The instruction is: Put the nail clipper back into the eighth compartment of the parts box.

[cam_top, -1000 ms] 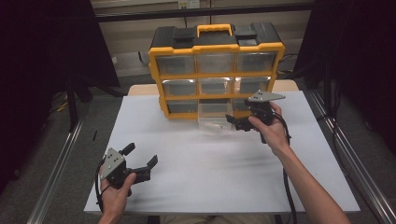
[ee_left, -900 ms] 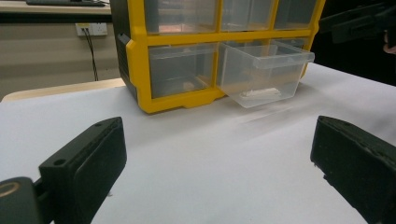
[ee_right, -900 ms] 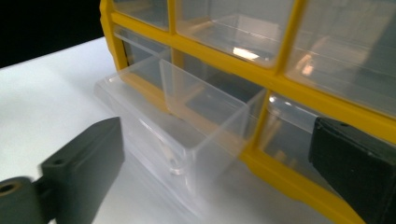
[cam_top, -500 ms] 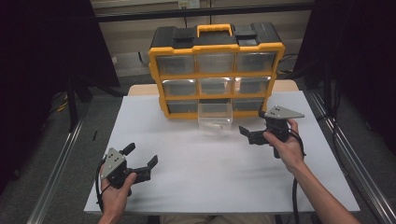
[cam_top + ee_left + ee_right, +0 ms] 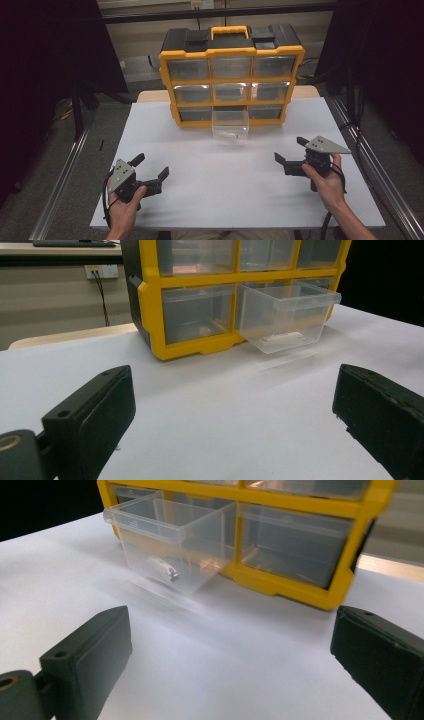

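Observation:
A yellow and black drawer cabinet [image 5: 231, 75] stands at the back of the white table [image 5: 225, 175]. Its bottom middle clear drawer [image 5: 230, 125] is pulled out, with a small pale metal part [image 5: 164, 568] lying inside. The same drawer [image 5: 286, 314] hangs out of the cabinet [image 5: 150, 295] in the left gripper view. My left gripper [image 5: 150, 167] rests open at the front left, nothing between its jaws. My right gripper [image 5: 291, 150] is open at the front right, well clear of the drawer [image 5: 170, 540], and holds nothing.
Metal rails [image 5: 60, 185] run along both sides of the table. The other clear drawers [image 5: 192, 93] of the cabinet are pushed in. A black carry handle area and yellow handle [image 5: 229, 32] top the cabinet. A wall socket [image 5: 101, 271] sits behind at the left.
My right gripper has drawn back from the pulled-out drawer toward the front right of the table. The drawer stays out. The left gripper has not moved.

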The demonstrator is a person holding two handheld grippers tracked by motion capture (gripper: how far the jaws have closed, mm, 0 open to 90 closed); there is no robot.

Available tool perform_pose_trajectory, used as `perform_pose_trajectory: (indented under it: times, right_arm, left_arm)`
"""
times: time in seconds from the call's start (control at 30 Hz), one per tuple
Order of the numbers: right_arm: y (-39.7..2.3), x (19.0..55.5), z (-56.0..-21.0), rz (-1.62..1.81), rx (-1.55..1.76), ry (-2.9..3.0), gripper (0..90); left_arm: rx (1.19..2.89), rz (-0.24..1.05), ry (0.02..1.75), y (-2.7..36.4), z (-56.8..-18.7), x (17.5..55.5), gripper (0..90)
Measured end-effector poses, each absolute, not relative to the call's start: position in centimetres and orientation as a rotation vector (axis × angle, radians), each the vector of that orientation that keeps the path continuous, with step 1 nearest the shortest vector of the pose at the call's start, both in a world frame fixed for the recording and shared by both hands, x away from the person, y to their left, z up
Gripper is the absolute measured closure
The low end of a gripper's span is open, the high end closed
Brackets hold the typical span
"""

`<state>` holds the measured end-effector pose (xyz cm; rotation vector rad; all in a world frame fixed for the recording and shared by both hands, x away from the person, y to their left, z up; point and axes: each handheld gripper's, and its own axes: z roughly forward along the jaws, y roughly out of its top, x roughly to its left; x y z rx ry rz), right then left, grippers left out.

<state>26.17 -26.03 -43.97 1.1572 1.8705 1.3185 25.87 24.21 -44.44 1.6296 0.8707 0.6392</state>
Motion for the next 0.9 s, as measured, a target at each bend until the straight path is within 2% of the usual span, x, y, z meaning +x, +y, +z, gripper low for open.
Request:
perform_pose_trajectory:
  times: [0.57,0.9]
  right_arm:
    - [-29.5,21.5,-44.8,1.289,1.241,1.771,3.3]
    - [-30.2,19.1,-45.2,1.289,1.240,1.752,3.0]
  left_arm:
    - [1.612,0.640,0.892,24.2,-44.5,25.4,3.5]
    - [1.586,0.626,0.916,24.2,-44.6,25.2,3.5]
